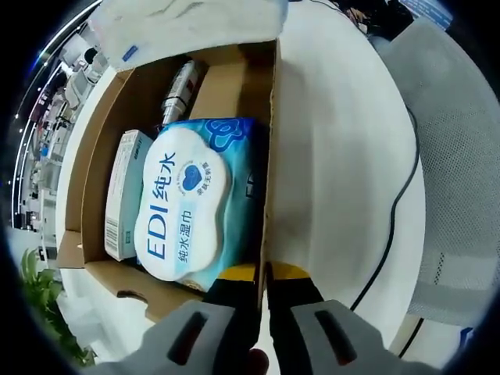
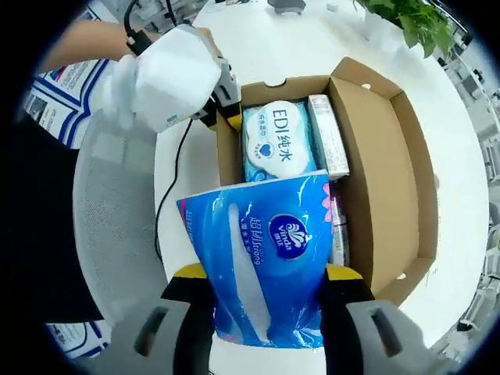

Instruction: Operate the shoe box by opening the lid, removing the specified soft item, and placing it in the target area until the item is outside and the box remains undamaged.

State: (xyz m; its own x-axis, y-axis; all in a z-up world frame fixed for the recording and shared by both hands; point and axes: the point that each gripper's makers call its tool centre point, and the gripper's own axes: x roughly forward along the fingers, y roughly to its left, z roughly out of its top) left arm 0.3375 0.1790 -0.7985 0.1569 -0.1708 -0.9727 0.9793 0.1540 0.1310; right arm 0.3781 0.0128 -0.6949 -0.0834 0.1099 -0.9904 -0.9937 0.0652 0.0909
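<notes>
The shoe box (image 2: 391, 180) sits open on a white table (image 1: 344, 156), its lid (image 2: 418, 156) folded back on the right in the right gripper view. The right gripper (image 2: 266, 293) is clamped on a blue tissue pack (image 2: 262, 258), its jaws pressing the pack's two sides and holding it up over the near end of the box. Inside the box lie a wet-wipes pack (image 1: 191, 203), a slim white carton (image 1: 125, 191) just beside it, and, at the far end, what may be a metal cylinder (image 1: 181, 87). The left gripper (image 1: 264, 277) has its jaws together on the box wall (image 1: 269, 156) beside the wipes. A black cable (image 1: 394, 211) trails over the table near a grey mesh chair (image 1: 461, 156).
</notes>
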